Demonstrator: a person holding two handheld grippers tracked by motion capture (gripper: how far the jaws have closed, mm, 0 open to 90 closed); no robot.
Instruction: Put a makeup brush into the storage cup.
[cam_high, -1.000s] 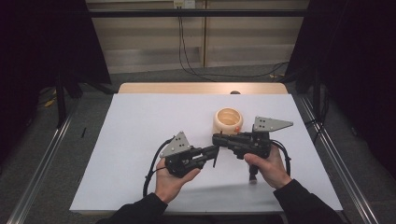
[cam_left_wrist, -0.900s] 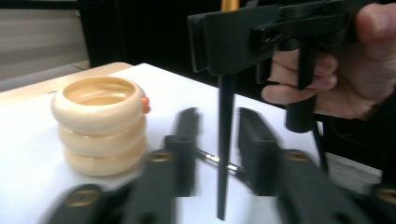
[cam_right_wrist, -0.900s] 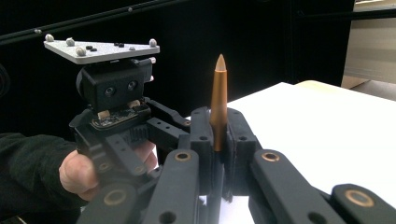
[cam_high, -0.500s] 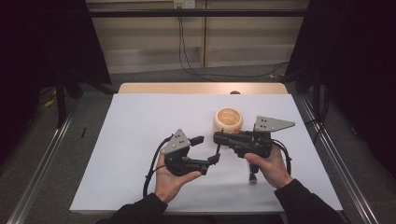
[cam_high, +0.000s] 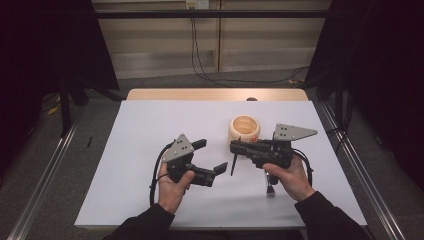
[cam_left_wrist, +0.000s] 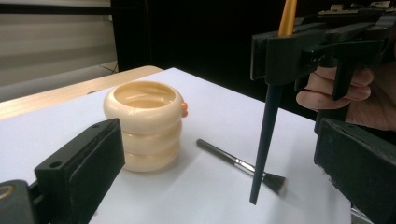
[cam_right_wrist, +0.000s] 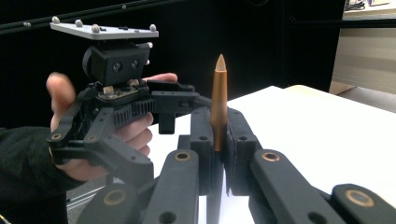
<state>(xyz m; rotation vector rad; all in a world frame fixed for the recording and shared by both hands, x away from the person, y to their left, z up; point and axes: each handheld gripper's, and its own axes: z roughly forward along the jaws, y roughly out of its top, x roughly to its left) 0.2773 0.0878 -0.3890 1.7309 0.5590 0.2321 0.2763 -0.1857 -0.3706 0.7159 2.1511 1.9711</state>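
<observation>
Flat brush (cam_high: 270, 187): lies on the white table (cam_high: 150, 130) at the near right, beside the right hand (cam_high: 290, 177).
Left gripper (cam_high: 212, 157): near left of centre; jaws have just been opening and stand wide apart, nothing between them.
Right gripper (cam_high: 234, 146): jaws clamped on an upright brush (cam_left_wrist: 266, 135), gold handle tip up, dark end hanging down.
Cream holder (cam_high: 244, 129): ringed cup, just beyond the right gripper.
</observation>
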